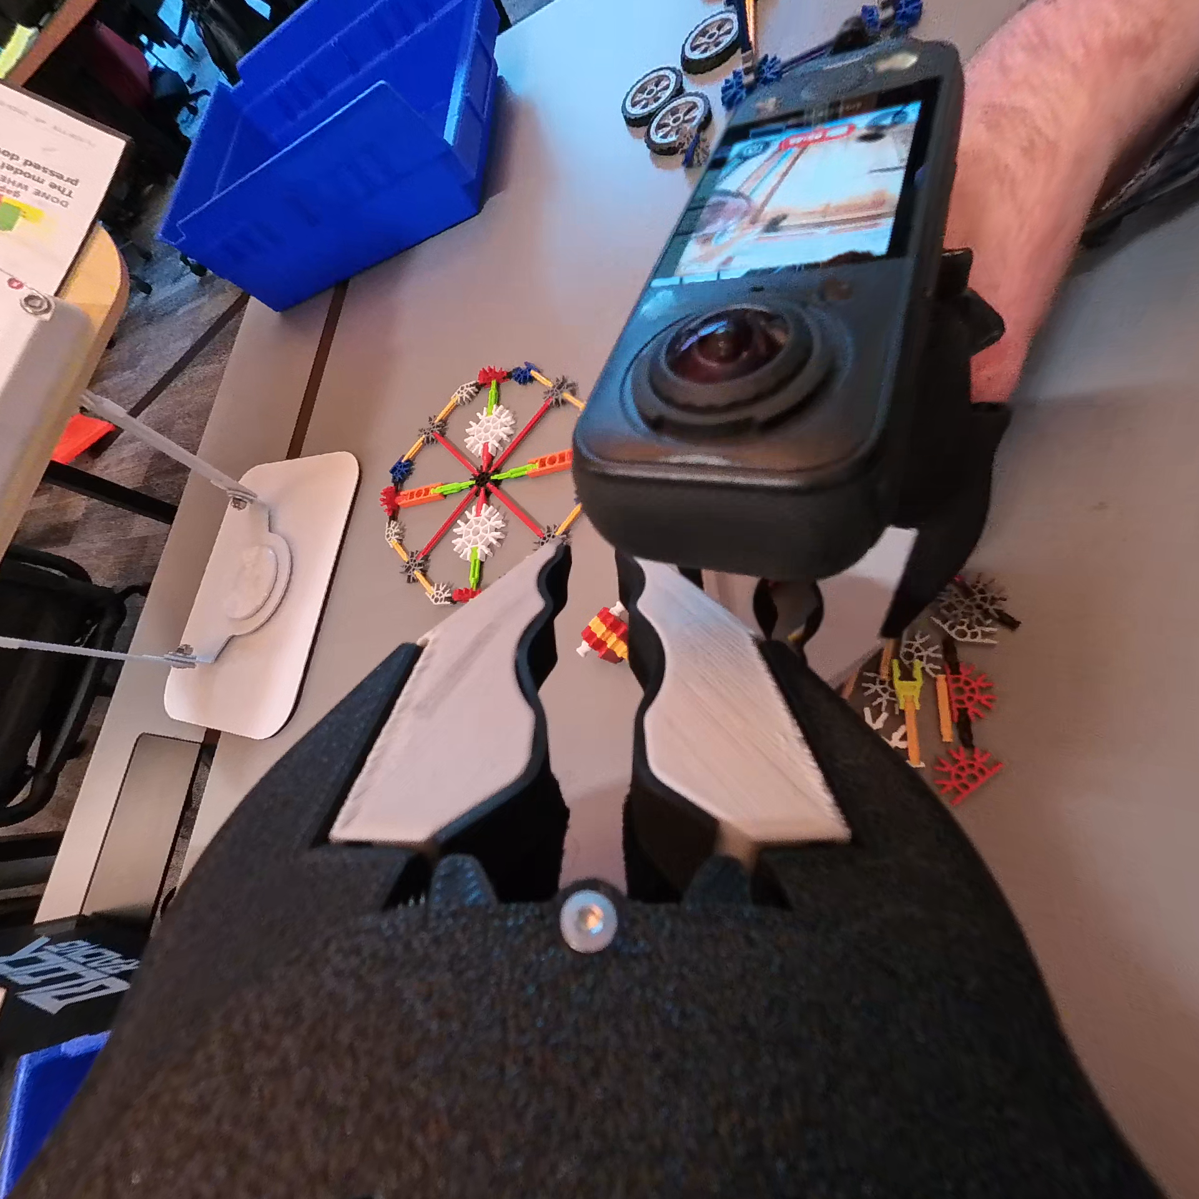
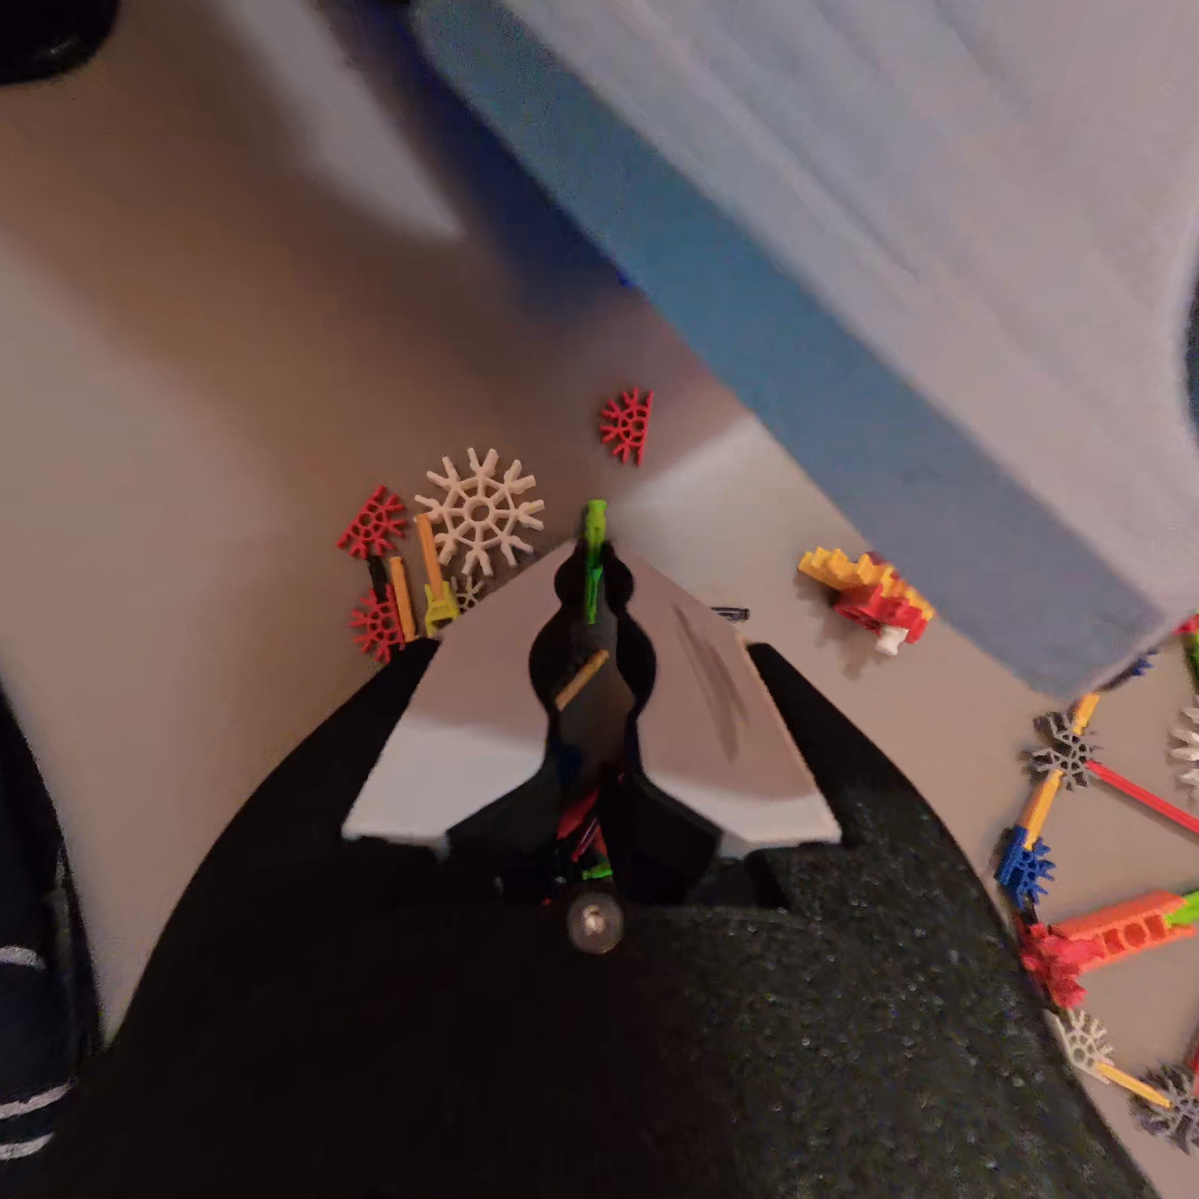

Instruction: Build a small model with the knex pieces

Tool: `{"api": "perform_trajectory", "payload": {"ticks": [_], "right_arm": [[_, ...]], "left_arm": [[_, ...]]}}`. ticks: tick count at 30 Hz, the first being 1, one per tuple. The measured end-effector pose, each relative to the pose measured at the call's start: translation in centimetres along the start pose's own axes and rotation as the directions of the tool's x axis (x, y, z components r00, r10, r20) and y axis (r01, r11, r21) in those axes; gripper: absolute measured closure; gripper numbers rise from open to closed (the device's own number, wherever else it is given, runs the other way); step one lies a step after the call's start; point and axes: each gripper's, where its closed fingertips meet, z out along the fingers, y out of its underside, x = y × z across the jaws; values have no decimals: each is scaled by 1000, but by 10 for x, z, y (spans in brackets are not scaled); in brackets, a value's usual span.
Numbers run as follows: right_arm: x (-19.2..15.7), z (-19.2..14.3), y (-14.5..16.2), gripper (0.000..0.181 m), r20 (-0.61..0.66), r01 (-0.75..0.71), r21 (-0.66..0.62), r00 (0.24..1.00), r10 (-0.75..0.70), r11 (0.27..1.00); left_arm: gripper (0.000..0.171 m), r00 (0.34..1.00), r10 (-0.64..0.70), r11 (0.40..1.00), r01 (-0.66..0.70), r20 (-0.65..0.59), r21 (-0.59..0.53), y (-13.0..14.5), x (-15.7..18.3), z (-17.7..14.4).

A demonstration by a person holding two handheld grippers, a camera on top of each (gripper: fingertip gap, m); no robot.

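Right wrist view shows my right fingers [image 2: 592, 551] pinching a little green rod [image 2: 594, 529] above the counter [image 2: 194, 389]. My left fingers [image 1: 593, 564] are a bit apart, holding nothing, near the colorful wheel [image 1: 483, 483].

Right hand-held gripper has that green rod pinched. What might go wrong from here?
1. The thin green plastic rod sits only at the right hand-held gripper tips, so it may twist or slip.
2. The two hand-held grippers work close together and could collide, as the left wrist view shows.
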Motion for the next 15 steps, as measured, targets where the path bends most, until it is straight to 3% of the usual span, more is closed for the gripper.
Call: {"api": "perform_trajectory", "payload": {"ticks": [7, 12, 15], "right_arm": [[7, -16, -7, 177, -2, -2, 85, 1000, 3, 996], [7, -56, -4, 177, -8, 144, 185, 989, -145, 972], [3, -76, 15, 177, -6, 255, 169, 966, -258, 952]], "left_arm": [[158, 1000, -12, 1000, 12, 19, -6, 2, -5, -2], [158, 999, -30, 999, 30, 28, -10, 3, -9, -2], [157, 1000, -28, 999, 28, 2, -24, 3, -2, 1]]}}
